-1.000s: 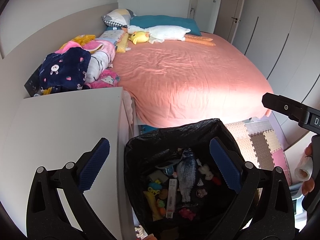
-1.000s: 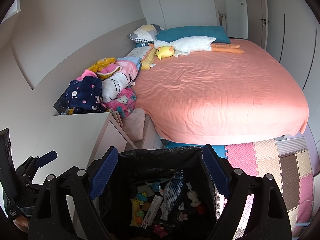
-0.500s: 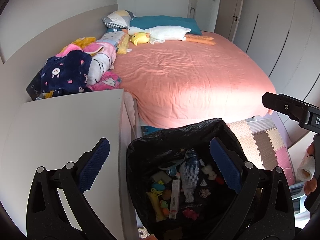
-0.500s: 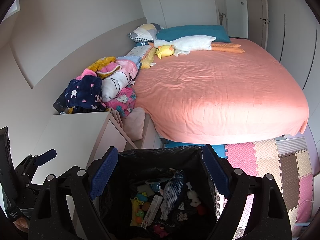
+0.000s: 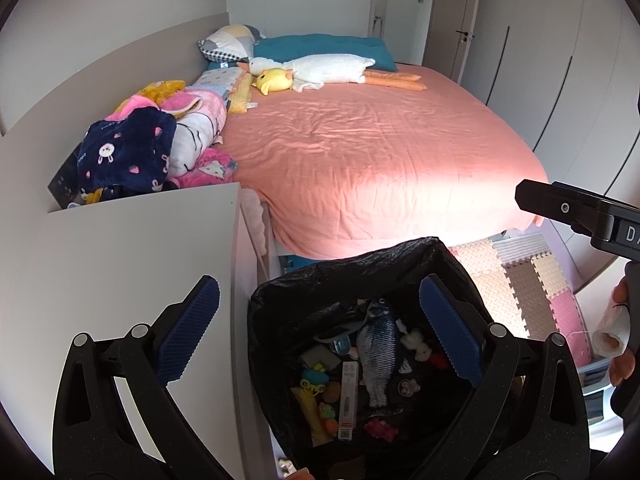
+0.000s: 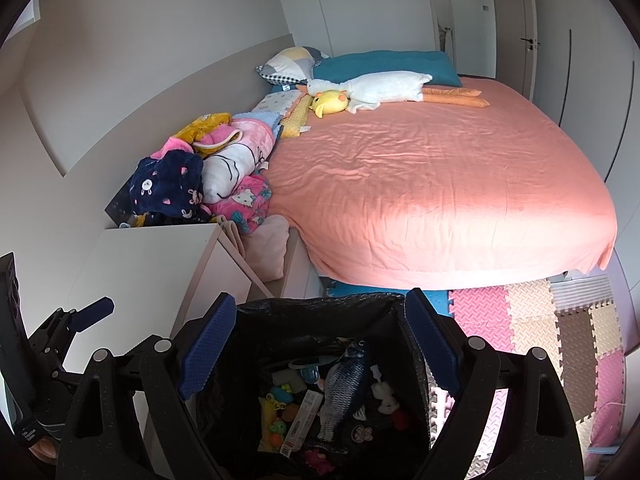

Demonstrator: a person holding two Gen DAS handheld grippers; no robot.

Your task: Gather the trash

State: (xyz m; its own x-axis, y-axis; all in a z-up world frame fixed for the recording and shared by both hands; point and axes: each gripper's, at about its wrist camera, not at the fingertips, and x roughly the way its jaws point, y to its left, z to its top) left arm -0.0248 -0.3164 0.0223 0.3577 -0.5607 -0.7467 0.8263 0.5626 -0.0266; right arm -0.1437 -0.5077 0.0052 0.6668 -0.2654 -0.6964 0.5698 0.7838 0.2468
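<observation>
We see the trash bin (image 5: 360,280), lined with a black bag, on the floor at the foot of the bed (image 5: 380,152), just beside the right edge of a white surface (image 5: 120,260). Inside lie a blue toy fish (image 5: 378,356), a slim white box (image 5: 347,396), small yellow and green toys (image 5: 316,384) and a white plush bit (image 5: 416,344). Our left gripper (image 5: 320,332) hangs above the bin, its jaws spread wide and holding nothing. Our right gripper (image 6: 316,344) hangs above the same bin, jaws equally wide and empty. Foam floor mats (image 6: 540,320) lie right of the bin. A pile of folded blankets (image 6: 208,176) sits at the bed's left edge, beyond the surface's far edge, and a white goose plush (image 6: 384,86) lies near the pillows (image 6: 380,64).
</observation>
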